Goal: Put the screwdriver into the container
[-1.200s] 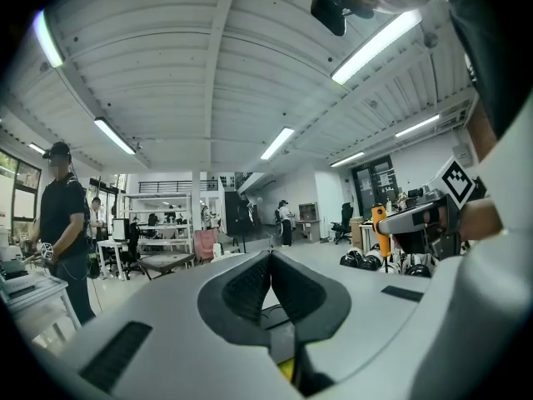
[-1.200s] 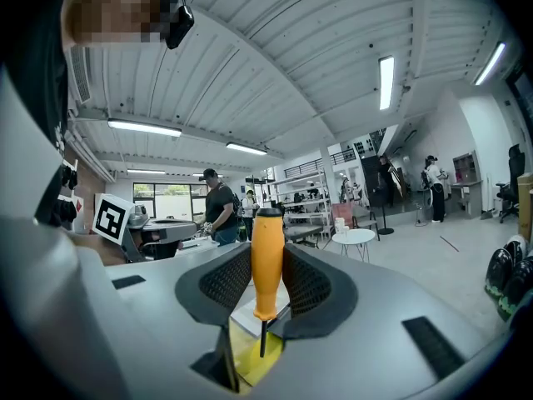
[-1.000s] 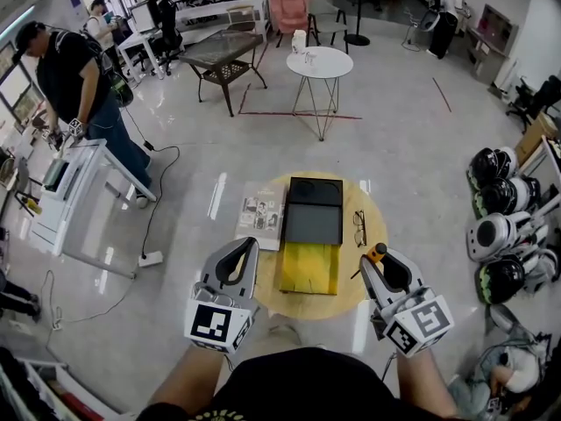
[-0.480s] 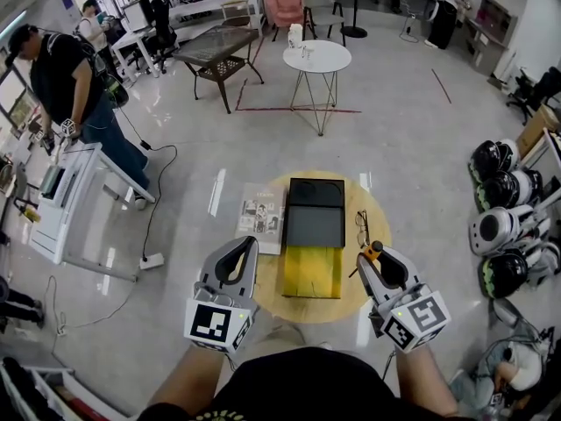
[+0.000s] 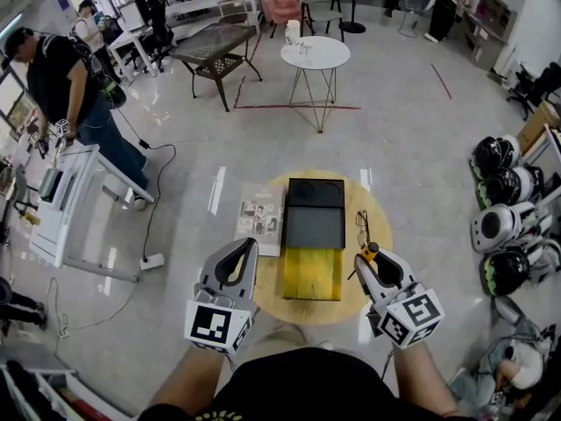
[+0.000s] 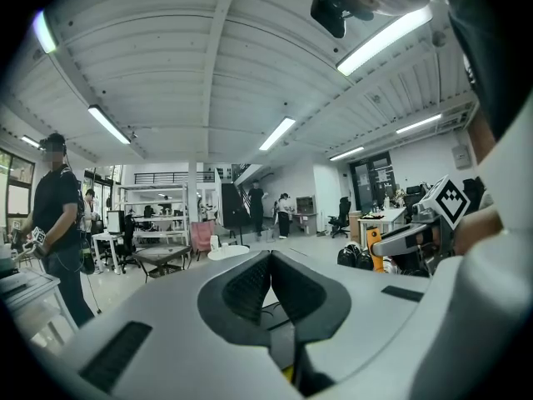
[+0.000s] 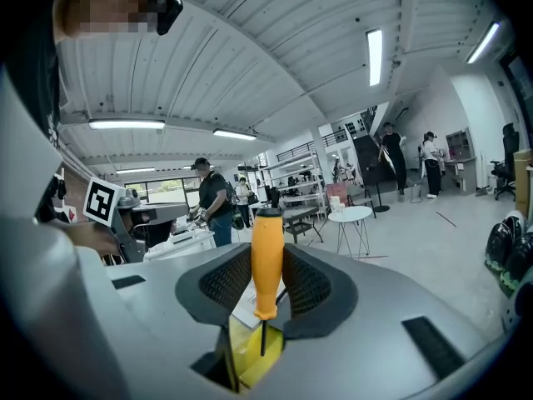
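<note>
An orange-handled screwdriver (image 7: 266, 261) stands upright between the jaws of my right gripper (image 7: 268, 283), which is shut on its handle; the thin shaft points down. In the head view the right gripper (image 5: 368, 261) hovers at the right edge of the round wooden table (image 5: 379, 235), and the handle's tip (image 5: 372, 252) shows at the jaws. A black open case (image 5: 314, 212) lies on the middle of the table, with a yellow tray (image 5: 308, 272) just in front of it. My left gripper (image 5: 248, 246) hangs shut and empty at the table's left front edge, its jaws (image 6: 268, 265) pressed together.
A pair of glasses (image 5: 361, 226) lies right of the black case, and a magazine (image 5: 259, 219) left of it. Helmets (image 5: 504, 226) sit on the floor to the right. A person (image 5: 61, 77) stands by a white desk (image 5: 66, 196) far left; a small round table (image 5: 316, 55) stands beyond.
My right gripper, with the screwdriver in it, has edged slightly left toward the yellow tray. The left gripper has stayed where it was.
</note>
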Available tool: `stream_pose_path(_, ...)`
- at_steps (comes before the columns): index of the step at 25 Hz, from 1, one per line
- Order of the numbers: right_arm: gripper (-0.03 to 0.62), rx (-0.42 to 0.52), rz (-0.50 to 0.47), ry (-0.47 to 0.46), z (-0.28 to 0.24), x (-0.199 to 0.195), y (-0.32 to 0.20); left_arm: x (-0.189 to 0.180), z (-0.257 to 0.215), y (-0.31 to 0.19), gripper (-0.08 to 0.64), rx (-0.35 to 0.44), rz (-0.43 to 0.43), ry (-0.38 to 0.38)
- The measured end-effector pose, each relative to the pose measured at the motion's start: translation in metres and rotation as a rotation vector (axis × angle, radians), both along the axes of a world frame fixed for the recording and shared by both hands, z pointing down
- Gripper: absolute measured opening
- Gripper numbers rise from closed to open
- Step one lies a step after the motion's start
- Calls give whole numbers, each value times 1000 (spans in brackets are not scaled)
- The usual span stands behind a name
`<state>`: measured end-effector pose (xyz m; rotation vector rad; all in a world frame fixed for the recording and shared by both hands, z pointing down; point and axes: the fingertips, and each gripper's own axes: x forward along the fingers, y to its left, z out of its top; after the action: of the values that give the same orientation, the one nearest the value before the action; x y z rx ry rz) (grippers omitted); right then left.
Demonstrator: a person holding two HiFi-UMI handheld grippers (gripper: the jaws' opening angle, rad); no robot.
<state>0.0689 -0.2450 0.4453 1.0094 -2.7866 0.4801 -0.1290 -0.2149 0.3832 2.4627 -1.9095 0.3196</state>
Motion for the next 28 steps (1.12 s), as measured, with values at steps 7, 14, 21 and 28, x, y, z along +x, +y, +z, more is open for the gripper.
stream_pose_path(7,129,-28,-20,9,17,-8,-6,-1,2,-2,17,-9,-12,-12)
stream_pose_path(14,129,-53,-35,28,31,-14,-11,-9,-2,0,17,-7,-46,-16)
stream_pose_path(21,129,-62,-60,44,49,-20,-15,-12,2,1,17,-9,-59,-11)
stream_pose_path(28,129,-97,-49,66,64,-25,-16,-13,5,2,17,-18,-59,-8)
